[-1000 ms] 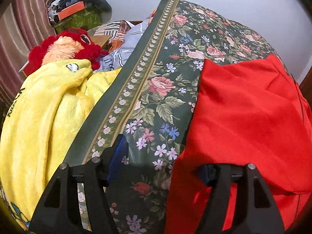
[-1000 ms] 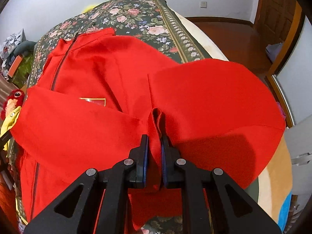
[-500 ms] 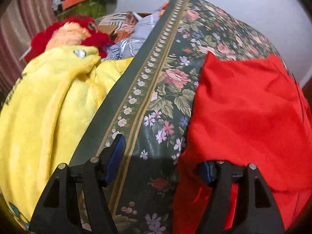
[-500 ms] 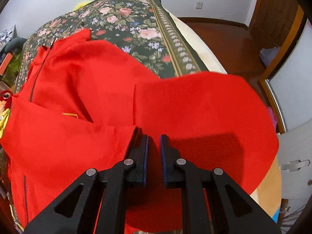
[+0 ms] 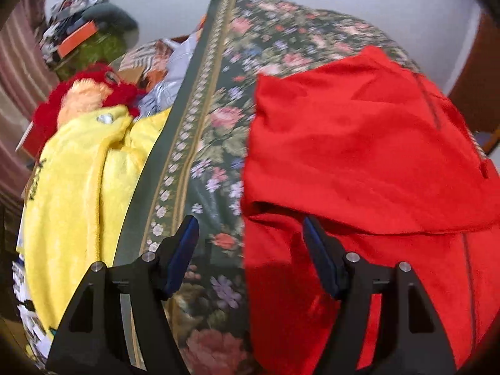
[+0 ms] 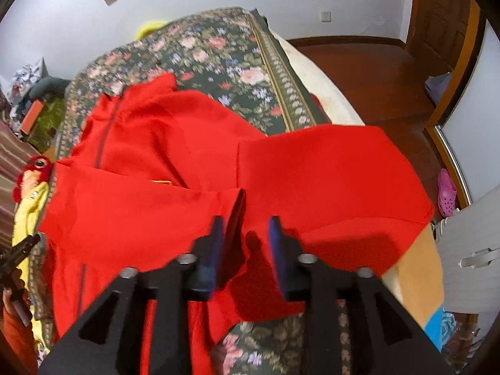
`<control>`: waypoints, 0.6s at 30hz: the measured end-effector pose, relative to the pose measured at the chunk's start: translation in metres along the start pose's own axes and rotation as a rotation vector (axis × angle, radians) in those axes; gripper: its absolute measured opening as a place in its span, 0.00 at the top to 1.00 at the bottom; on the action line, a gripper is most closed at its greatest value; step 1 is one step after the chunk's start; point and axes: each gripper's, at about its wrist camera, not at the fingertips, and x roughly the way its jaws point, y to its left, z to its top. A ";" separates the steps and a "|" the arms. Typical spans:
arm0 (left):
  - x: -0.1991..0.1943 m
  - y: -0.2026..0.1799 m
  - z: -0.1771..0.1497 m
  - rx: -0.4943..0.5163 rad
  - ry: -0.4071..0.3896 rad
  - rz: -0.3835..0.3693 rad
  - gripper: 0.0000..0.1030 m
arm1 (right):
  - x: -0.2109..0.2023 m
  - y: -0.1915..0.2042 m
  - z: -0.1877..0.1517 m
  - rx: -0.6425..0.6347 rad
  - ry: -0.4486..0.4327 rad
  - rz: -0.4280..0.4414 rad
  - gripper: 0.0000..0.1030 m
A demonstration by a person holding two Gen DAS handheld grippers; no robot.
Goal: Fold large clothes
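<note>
Floral bedspread (image 5: 215, 131) carries the red jacket (image 6: 175, 143). Your right gripper (image 6: 247, 234) tilts down, jaws opening, cloth freed. Your left gripper (image 5: 250, 234) hangs released, empty.

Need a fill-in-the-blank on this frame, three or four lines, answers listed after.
1. The jacket spread on the floral bedspread is ____ in colour.
2. In the left wrist view, the fluffy blanket beside the bedspread is ____.
3. The right gripper has its jaws opening, with a fold of the ____ still between them.
4. The left gripper is open and holds ____.

Missing words: red; yellow; jacket; nothing
</note>
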 end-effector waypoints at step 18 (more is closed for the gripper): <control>-0.042 -0.124 0.024 0.161 -0.144 -0.170 0.28 | -0.016 -0.087 -0.027 0.190 -0.001 -0.055 0.42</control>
